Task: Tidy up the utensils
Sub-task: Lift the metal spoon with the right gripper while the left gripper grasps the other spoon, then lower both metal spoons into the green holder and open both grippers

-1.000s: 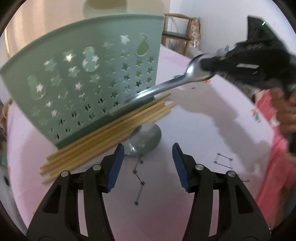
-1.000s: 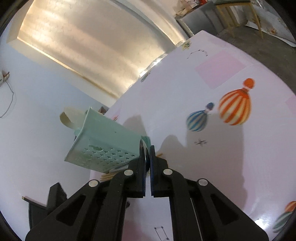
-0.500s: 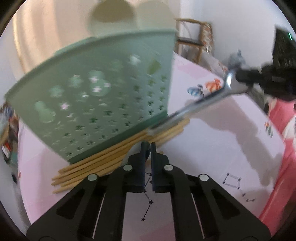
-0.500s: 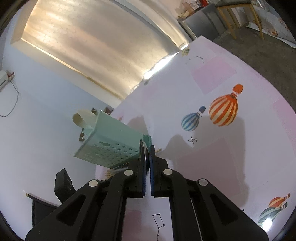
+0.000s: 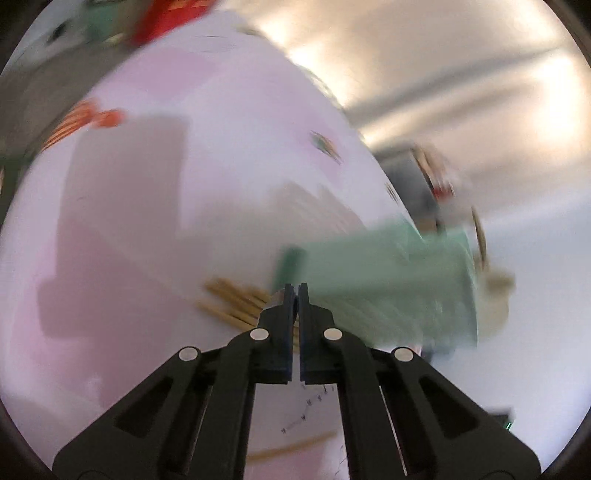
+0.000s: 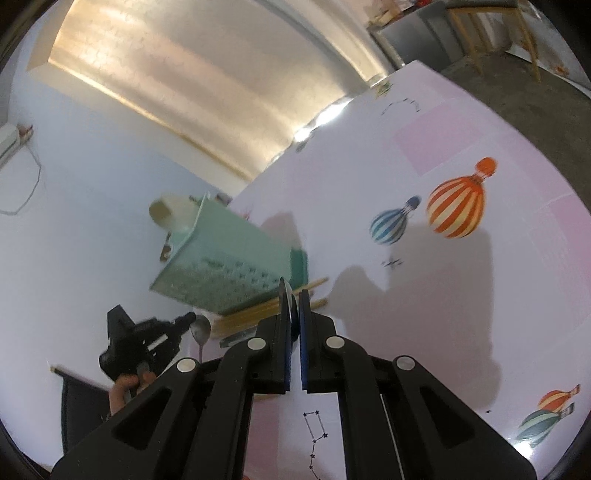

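Your left gripper [image 5: 294,295] has just snapped closed on a spoon [image 6: 201,332] and swung away from the green basket [image 6: 236,277]. Your right gripper [image 6: 294,306] stays clamped on a fork [image 6: 286,295] beside the chopsticks [image 6: 269,308], so both utensils are ready to go in.

Both wrist views near basket [image 5: 376,273]

No readable text – no labels, brands, numbers.

pale blue wall [image 6: 92,192], wooden chair [image 6: 491,33], grey floor [image 6: 546,92]
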`<action>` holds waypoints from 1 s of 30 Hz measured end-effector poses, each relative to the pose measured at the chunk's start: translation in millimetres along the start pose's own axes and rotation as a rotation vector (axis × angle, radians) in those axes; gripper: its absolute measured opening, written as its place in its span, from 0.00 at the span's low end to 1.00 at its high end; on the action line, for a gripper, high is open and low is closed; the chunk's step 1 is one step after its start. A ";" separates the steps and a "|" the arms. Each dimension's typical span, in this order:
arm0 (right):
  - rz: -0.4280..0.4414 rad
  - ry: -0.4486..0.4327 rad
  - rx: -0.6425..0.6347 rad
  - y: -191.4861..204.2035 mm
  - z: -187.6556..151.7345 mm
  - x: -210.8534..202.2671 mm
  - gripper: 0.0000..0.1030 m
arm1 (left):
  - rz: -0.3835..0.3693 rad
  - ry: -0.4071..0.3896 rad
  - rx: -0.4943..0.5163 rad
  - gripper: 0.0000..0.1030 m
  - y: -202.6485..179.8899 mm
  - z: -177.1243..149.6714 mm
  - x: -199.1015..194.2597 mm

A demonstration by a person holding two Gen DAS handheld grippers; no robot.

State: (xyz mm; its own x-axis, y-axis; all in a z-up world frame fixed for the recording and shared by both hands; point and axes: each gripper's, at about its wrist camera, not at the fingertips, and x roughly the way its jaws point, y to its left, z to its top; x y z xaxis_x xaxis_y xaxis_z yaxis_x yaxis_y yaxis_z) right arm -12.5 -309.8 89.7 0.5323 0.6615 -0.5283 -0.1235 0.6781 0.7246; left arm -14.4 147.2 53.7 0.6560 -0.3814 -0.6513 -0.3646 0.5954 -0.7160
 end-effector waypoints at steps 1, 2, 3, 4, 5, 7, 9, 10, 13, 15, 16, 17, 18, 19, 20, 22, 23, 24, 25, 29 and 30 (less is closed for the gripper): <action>0.001 0.013 -0.012 3.2 -1.9 3.8 0.04 | 0.011 -0.022 -0.017 0.00 6.8 3.1 -3.0; 0.002 0.024 -0.021 6.0 -4.1 7.4 0.04 | 0.027 -0.055 -0.033 0.00 14.4 6.5 -6.9; 0.006 0.045 -0.035 10.3 -7.3 13.6 0.04 | 0.035 -0.080 -0.044 0.00 18.9 8.4 -9.6; 0.008 0.054 -0.042 12.4 -9.4 16.9 0.04 | 0.049 -0.103 -0.046 0.00 22.0 9.6 -11.4; 0.010 0.066 -0.048 15.2 -12.2 21.6 0.04 | 0.068 -0.124 -0.039 0.00 22.6 10.3 -12.4; 0.013 0.095 -0.061 20.4 -17.7 31.6 0.04 | 0.099 -0.164 -0.029 0.00 26.4 15.8 -22.4; 0.016 0.117 -0.073 24.1 -22.7 39.3 0.04 | 0.135 -0.191 0.006 0.00 24.5 22.8 -21.8; 0.015 0.125 -0.078 25.7 -24.7 42.7 0.04 | 0.147 -0.195 0.022 0.00 22.3 19.5 -24.4; 0.018 0.146 -0.091 30.5 -30.6 53.8 0.04 | 0.108 -0.158 0.049 0.00 16.8 29.2 -15.9; 0.021 0.159 -0.091 32.2 -33.8 60.5 0.04 | 0.056 -0.134 0.058 0.01 19.5 28.9 -28.7; 0.022 0.163 -0.090 32.8 -34.8 62.9 0.04 | 0.023 -0.123 0.075 0.01 16.7 28.0 -29.2; 0.024 0.170 -0.091 33.9 -36.4 66.7 0.04 | 0.002 -0.115 0.091 0.01 15.6 28.7 -30.7; 0.024 0.174 -0.093 33.7 -36.8 68.2 0.04 | -0.022 -0.108 0.111 0.01 13.8 26.8 -33.5; 0.025 0.179 -0.095 33.9 -37.7 70.1 0.04 | -0.042 -0.100 0.135 0.05 11.9 25.5 -37.1; 0.026 0.184 -0.098 34.9 -38.6 72.1 0.04 | -0.042 -0.104 0.171 0.07 9.2 24.1 -41.5; 0.026 0.193 -0.104 36.8 -40.9 75.9 0.04 | 0.000 -0.116 0.237 0.17 7.3 23.8 -47.7; 0.027 0.198 -0.108 37.4 -41.8 77.4 0.04 | 0.031 -0.087 0.287 0.34 7.7 26.0 -47.8; 0.026 0.201 -0.110 38.5 -42.5 79.1 0.04 | 0.061 -0.047 0.324 0.41 8.9 28.5 -42.5; 0.024 0.206 -0.113 38.8 -43.3 80.6 0.04 | 0.093 -0.020 0.354 0.44 11.9 31.0 -36.8; 0.019 0.219 -0.118 39.7 -45.3 84.7 0.04 | 0.139 0.065 0.491 0.46 22.8 36.5 -18.3; 0.018 0.222 -0.118 40.3 -46.6 86.2 0.04 | 0.115 0.089 0.509 0.45 25.6 37.4 -14.4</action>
State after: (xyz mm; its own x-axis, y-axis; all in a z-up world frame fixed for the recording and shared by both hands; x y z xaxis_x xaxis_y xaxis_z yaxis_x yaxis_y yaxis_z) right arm -10.6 -210.5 52.8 0.3335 0.7190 -0.6098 -0.2351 0.6898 0.6847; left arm -8.5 194.4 54.2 0.5643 -0.3384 -0.7530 -0.0493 0.8967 -0.4399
